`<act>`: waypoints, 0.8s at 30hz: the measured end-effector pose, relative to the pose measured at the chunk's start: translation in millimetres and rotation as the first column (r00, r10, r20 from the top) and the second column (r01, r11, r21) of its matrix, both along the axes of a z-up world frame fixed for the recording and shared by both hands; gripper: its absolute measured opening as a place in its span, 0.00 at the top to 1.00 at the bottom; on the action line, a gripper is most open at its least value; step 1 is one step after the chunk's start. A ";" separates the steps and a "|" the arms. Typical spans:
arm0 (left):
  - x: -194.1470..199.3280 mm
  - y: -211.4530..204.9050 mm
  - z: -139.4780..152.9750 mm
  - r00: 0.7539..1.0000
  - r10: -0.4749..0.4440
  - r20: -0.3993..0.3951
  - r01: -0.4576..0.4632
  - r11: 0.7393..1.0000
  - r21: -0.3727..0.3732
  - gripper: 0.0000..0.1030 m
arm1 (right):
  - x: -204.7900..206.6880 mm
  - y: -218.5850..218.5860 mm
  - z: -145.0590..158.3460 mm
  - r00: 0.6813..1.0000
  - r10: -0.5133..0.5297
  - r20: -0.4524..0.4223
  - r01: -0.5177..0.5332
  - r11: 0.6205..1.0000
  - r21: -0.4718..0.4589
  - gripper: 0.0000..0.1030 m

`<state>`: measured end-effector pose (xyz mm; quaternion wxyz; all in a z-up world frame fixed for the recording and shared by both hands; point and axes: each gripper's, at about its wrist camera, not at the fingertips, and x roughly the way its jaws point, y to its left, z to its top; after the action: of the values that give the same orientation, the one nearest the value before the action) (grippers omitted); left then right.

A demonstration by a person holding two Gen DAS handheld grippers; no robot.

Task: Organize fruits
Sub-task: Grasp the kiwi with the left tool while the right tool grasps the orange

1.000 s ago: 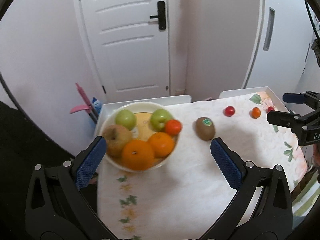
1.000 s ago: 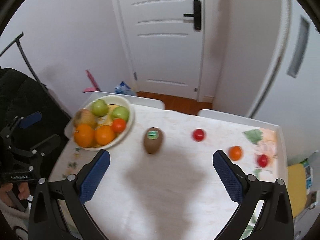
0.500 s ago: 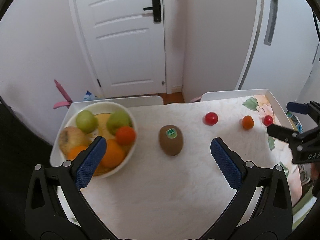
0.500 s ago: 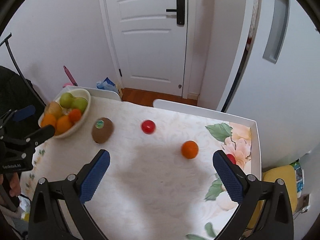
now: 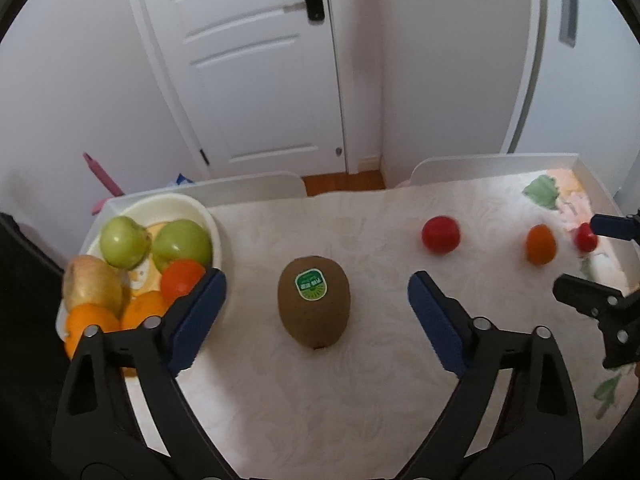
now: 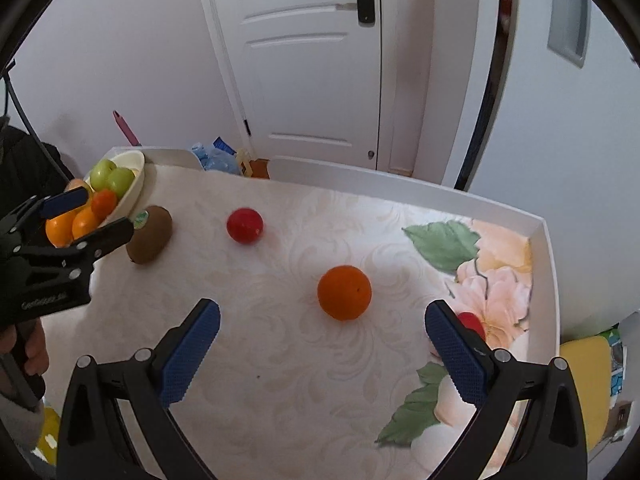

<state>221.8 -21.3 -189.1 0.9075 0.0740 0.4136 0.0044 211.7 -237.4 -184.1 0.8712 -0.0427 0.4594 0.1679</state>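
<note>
A brown kiwi with a green sticker lies on the table between the fingers of my left gripper. Its jaws are closing and the pads stand clear of the kiwi on both sides. The white bowl at the left holds green apples, oranges and a pear. My right gripper is open, and a small orange sits just ahead between its fingertips. A red tomato lies farther back. A small red fruit is half hidden behind the right finger. The left gripper appears beside the kiwi.
The table has a pale cloth with a flower print at the right and a raised white rim. A white door and walls stand behind it. A hand holds the left gripper's handle. The right gripper shows at the right edge.
Both grippers have come down closer to the table and swung right: the left from the bowl to the kiwi, the right from the kiwi to the orange. The left jaws have narrowed slightly.
</note>
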 end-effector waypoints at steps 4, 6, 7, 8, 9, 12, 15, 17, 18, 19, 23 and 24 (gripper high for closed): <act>10.6 -1.2 -18.2 0.999 0.024 -0.022 -0.024 1.000 0.018 0.15 | 3.7 1.0 -12.4 0.999 0.032 -0.005 -0.032 0.999 -0.009 0.02; 13.1 -0.6 -23.9 0.999 0.035 -0.026 -0.035 0.999 0.017 0.15 | 6.6 1.0 -17.5 0.999 0.043 -0.017 -0.043 0.999 -0.005 0.06; 14.4 -0.1 -27.0 0.999 0.041 -0.030 -0.041 0.999 0.016 0.15 | 8.7 0.8 -20.2 0.999 0.049 -0.024 -0.049 0.999 -0.004 0.08; 14.7 -0.7 -29.7 0.998 0.045 -0.034 -0.044 0.999 0.016 0.15 | 10.0 0.9 -22.5 0.998 0.054 -0.029 -0.054 0.999 -0.006 0.09; 15.6 -0.4 -32.9 0.998 0.048 -0.040 -0.048 0.999 0.014 0.15 | 11.4 2.5 -24.4 0.998 0.061 -0.033 -0.061 0.998 -0.010 0.11; 15.6 -0.3 -39.4 0.997 0.052 -0.051 -0.051 0.999 0.012 0.15 | 14.3 3.6 -31.6 0.996 0.083 -0.044 -0.084 0.996 -0.025 0.21; 15.3 -0.3 -43.1 0.997 0.058 -0.057 -0.057 0.998 0.013 0.20 | 18.1 2.6 -38.2 0.994 0.089 -0.057 -0.091 0.995 -0.030 0.27; 15.8 0.5 -45.4 0.996 0.065 -0.068 -0.064 0.998 0.013 0.33 | 19.9 1.2 -40.3 0.995 0.088 -0.057 -0.089 0.996 -0.030 0.28; 16.3 1.2 -47.5 0.995 0.069 -0.077 -0.068 0.998 0.012 0.36 | 20.6 0.4 -41.0 0.995 0.088 -0.055 -0.090 0.996 -0.030 0.28; 16.1 1.9 -49.0 0.994 0.073 -0.083 -0.072 0.997 0.010 0.39 | 20.9 0.4 -41.5 0.995 0.089 -0.054 -0.090 0.995 -0.031 0.29; 12.5 2.3 -49.4 0.993 0.082 -0.079 -0.081 0.997 0.012 0.49 | 22.6 1.2 -41.8 0.995 0.086 -0.046 -0.088 0.995 -0.040 0.36; 12.3 2.1 -49.4 0.993 0.083 -0.080 -0.083 0.997 0.010 0.49 | 22.6 -0.1 -41.5 0.995 0.085 -0.045 -0.086 0.995 -0.040 0.37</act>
<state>234.0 -19.2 -238.5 0.8889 0.0597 0.4524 0.0405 234.3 -237.6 -225.6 0.8519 -0.0768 0.4794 0.1964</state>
